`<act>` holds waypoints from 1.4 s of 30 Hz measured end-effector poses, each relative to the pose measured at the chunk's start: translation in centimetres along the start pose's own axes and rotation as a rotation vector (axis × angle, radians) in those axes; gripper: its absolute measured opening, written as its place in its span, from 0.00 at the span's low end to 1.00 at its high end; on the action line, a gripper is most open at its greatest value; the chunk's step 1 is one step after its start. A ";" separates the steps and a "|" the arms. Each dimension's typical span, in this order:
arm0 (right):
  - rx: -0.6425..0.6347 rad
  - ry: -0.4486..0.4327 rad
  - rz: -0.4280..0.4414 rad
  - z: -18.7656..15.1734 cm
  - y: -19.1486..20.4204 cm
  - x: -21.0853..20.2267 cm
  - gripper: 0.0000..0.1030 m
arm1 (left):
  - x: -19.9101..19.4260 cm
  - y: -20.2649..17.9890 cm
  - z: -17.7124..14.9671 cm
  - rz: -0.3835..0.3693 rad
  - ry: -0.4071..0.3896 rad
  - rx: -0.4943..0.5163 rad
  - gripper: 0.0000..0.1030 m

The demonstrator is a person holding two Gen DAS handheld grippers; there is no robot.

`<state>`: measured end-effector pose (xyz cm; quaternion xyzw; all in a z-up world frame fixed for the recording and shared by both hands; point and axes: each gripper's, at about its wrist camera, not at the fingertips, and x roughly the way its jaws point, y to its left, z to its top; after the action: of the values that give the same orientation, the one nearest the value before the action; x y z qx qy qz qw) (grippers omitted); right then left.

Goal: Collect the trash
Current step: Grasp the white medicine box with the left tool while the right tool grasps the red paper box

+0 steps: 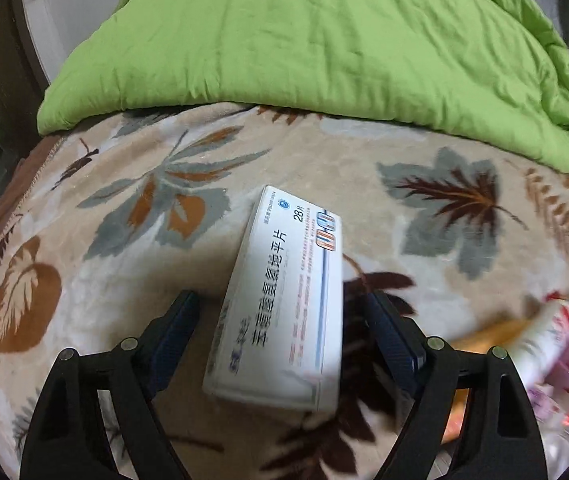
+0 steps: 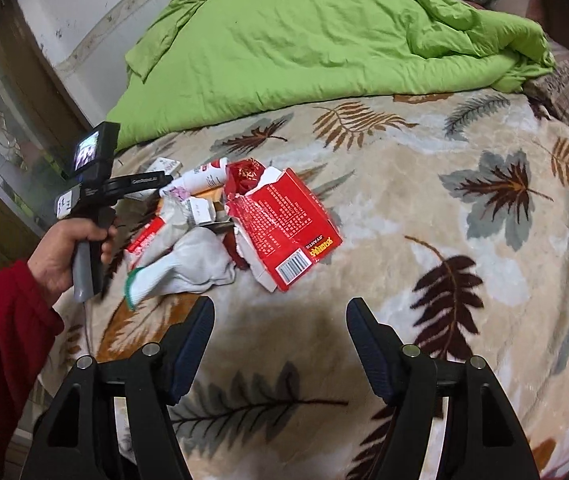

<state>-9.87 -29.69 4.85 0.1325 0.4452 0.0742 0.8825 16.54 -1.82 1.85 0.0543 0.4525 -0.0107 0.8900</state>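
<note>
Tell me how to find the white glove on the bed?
Start at the big green quilt and come down onto the leaf-patterned blanket. A pile of trash lies there, with a torn red box on its right. The white glove lies at the pile's near edge: soft knitted cloth with a green cuff, while everything else is packaging.
</note>
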 end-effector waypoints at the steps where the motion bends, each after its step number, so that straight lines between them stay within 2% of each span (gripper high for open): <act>1: -0.018 -0.001 -0.008 0.2 0.2 0.4 0.71 | 0.3 0.0 -0.1 0.002 -0.005 -0.005 0.82; 2: -0.031 -0.004 -0.011 0.4 0.4 0.6 0.71 | 0.4 0.1 -0.3 0.001 -0.018 -0.009 0.79; 3: -0.046 -0.005 -0.013 0.6 0.7 0.9 0.71 | 0.2 0.2 -0.5 0.006 -0.041 -0.010 0.68; 6: -0.112 -0.013 -0.020 1.1 1.9 2.2 0.71 | -0.2 0.9 -0.9 -0.045 -0.068 -0.027 0.50; 9: -0.188 -0.011 -0.050 1.4 3.5 3.6 0.70 | -1.4 1.6 -1.4 -0.103 -0.103 -0.039 0.50; 11: -0.245 -0.025 -0.106 1.4 4.5 4.6 0.66 | -2.0 1.9 -1.6 -0.135 -0.108 -0.046 0.50; 13: -0.297 -0.026 -0.159 1.4 5.3 5.9 0.48 | -2.9 2.2 -2.1 -0.171 -0.119 -0.058 0.50; 14: -0.308 -0.026 -0.183 1.4 5.3 6.4 0.43 | -3.4 2.3 -2.4 -0.182 -0.123 -0.058 0.50; 16: -0.312 -0.020 -0.219 1.5 5.1 7.3 0.17 | -4.6 2.2 -2.9 -0.205 -0.140 -0.062 0.50; 17: -0.296 -0.011 -0.220 1.6 4.7 7.6 0.12 | -5.3 2.3 -3.1 -0.219 -0.147 -0.067 0.50; 21: -0.243 -0.073 -0.217 1.9 3.9 5.6 0.04 | -8.4 2.3 -4.4 -0.272 -0.191 -0.078 0.50; 27: -0.141 -0.134 -0.144 1.4 3.3 1.6 0.03 | -14.3 1.2 -7.3 -0.355 -0.253 -0.071 0.50; 32: -0.079 -0.197 -0.044 -0.1 3.8 -2.3 0.04 | -18.6 -0.2 -10.8 -0.407 -0.278 -0.057 0.50; 34: -0.067 -0.229 -0.016 -0.8 4.3 -3.8 0.04 | -20.1 -0.7 -12.4 -0.415 -0.288 -0.052 0.50; 37: -0.035 -0.231 0.035 -2.3 5.0 -5.1 0.04 | -21.8 -1.2 -14.5 -0.435 -0.293 -0.062 0.50; 42: -0.032 -0.229 0.055 -5.0 6.0 -6.2 0.04 | -24.4 -2.6 -18.7 -0.417 -0.317 -0.027 0.50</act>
<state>-17.64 -24.66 8.54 0.1381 0.3366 0.0901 0.9271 -13.08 -3.15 10.37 -0.0544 0.3088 -0.1962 0.9291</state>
